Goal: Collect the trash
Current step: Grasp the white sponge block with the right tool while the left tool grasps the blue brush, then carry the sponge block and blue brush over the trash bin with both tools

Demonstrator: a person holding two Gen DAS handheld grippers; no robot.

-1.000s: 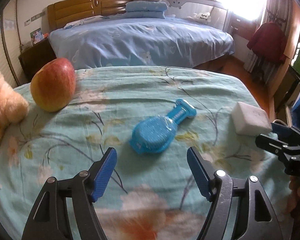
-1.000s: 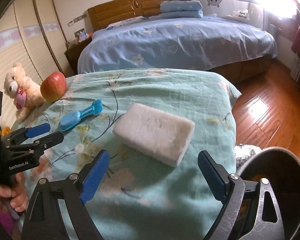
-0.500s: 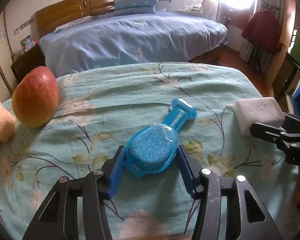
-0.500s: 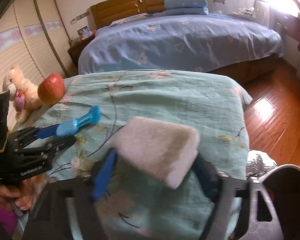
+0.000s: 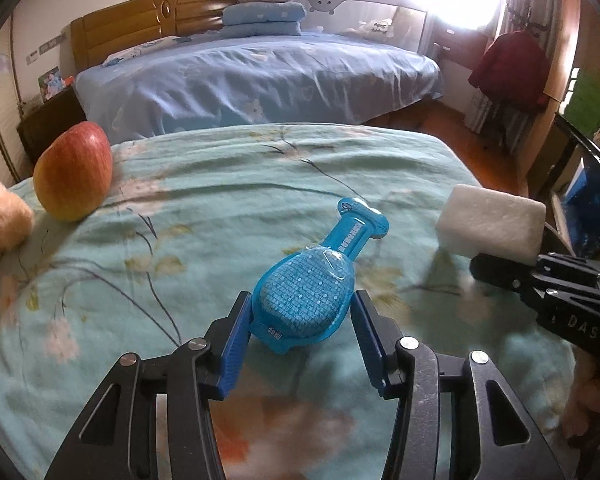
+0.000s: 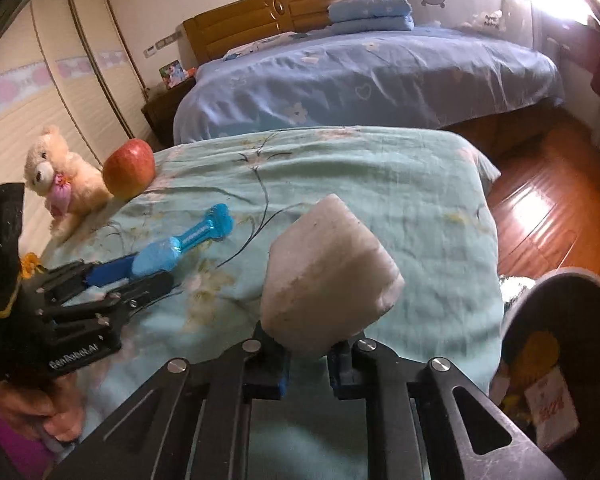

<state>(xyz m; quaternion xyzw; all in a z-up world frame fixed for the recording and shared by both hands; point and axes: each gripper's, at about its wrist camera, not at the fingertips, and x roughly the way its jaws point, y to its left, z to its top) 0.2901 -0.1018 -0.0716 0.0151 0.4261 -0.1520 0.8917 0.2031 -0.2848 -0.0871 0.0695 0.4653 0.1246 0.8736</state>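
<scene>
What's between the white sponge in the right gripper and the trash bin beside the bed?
Nothing visible. The sponge is lifted in the right gripper, and the bin sits open, low to its right.
</scene>
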